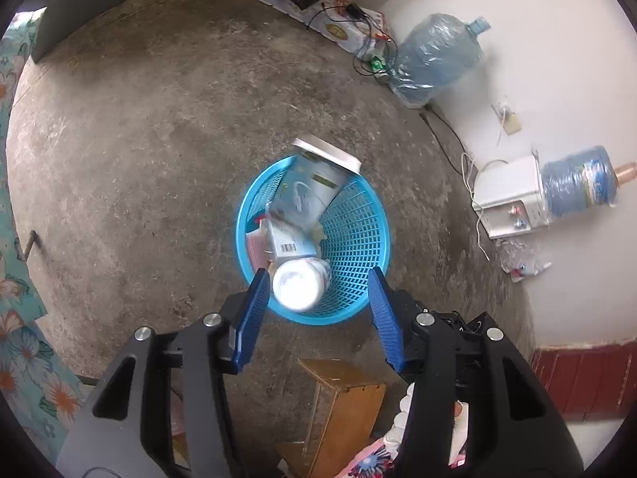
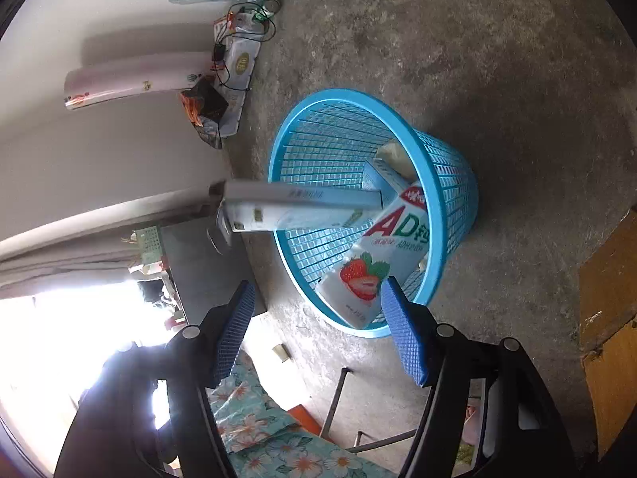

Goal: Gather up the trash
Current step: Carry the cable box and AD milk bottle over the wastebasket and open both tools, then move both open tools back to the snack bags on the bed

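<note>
Trash is seen gathered in a blue mesh basket (image 1: 354, 235) that stands on the bare concrete floor (image 1: 139, 139), near the middle of the left wrist view. Inside the basket, cartons and wrappers are piled against its left wall, and a long pale box (image 1: 318, 179) is leaned so that its far end sticks out over the far rim. A white bottle (image 1: 298, 285), blurred, is seen bottom-on at the basket's near rim, between the fingers of the left gripper (image 1: 316, 308). The left gripper's jaws are held apart; the bottle is close to the left finger, and whether it touches that pad cannot be told.

In the right wrist view the basket (image 2: 450, 183) is seen from the side. A strawberry drink carton (image 2: 382, 263) is leaned inside it with its near end over the near rim, just beside the right finger of the right gripper (image 2: 318, 318). The right gripper's jaws are spread wide and nothing is clamped between them. A long pale box (image 2: 302, 207) is seen sticking out across the left rim.

A large water bottle (image 1: 438, 55) and a small dispenser (image 1: 513, 199) are set against the white wall on the right, well apart from the basket. A flowered cloth (image 1: 24, 338) is seen at the left edge, and a wooden box (image 1: 338, 406) near the gripper.
</note>
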